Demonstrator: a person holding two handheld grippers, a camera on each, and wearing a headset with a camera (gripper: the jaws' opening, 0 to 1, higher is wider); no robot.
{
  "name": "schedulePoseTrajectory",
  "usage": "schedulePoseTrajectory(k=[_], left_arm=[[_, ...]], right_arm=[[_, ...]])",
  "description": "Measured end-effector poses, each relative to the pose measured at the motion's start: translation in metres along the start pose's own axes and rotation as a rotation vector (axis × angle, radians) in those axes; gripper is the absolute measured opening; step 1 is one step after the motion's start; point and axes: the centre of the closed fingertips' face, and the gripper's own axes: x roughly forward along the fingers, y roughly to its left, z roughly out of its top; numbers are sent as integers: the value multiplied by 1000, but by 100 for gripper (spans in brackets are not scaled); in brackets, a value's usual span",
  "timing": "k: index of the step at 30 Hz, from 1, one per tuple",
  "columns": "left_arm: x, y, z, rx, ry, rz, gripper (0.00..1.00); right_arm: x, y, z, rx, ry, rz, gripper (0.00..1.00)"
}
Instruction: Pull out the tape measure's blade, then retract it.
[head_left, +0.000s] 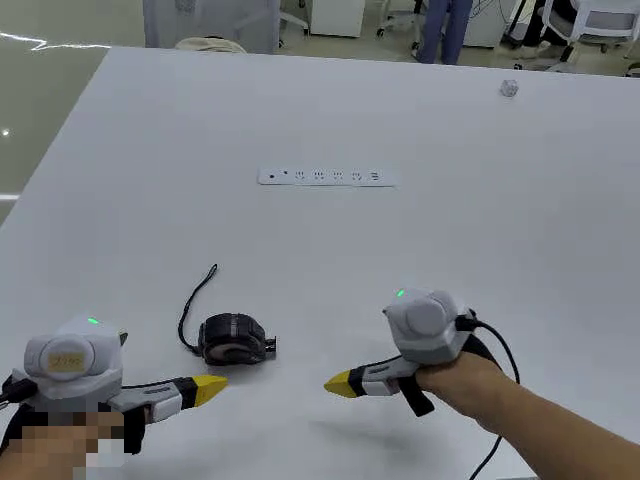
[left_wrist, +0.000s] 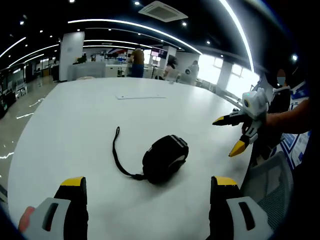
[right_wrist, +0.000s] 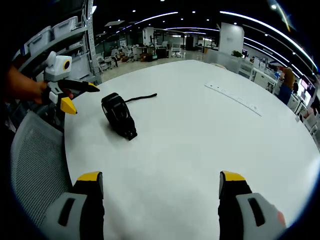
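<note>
Tape measure: compact black case with a grey round face. It sits on the big white tabletop near the person's edge, between the two grippers and closer to the left one. Nothing is touching it.

Left gripper, grey body with yellow tips: jaws spread wide and empty, tips just beside the case. Right gripper, same build: also spread and empty, pointing at the case from the other side, near but apart.

Handling, my read: the case is rigid and dense for its size, so it should take a firm clamp. Grab it across the two flat faces with the left. The blade will be thin spring steel that snaps back on release, so feed it in slowly.

Black wrist strap trails off the case away from the person. It's limp, so no good as a hold. Small nub on the case's right end is probably the blade hook, but it's too small to be sure. If so, that's the right gripper's pinch point.
</note>
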Motion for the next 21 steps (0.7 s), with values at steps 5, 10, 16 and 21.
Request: schedulePoseTrajectory(k=[5,10,16,21], left_arm=[[-24,20,3,-35,-36,19,100],[-46,33,-2,-56,-33,11,100],[-72,45,-7,-63,-41,46,100],[-92,37,-3,-57,-52,36,100]], right_arm=[[-31,-15,-16,67,-17,-47,100],[-65,-27,-26,113,-65,-94,100],[-111,-37,-56,163,-56,-163,100],[-138,-35,-73,196,-42,-184,100]])
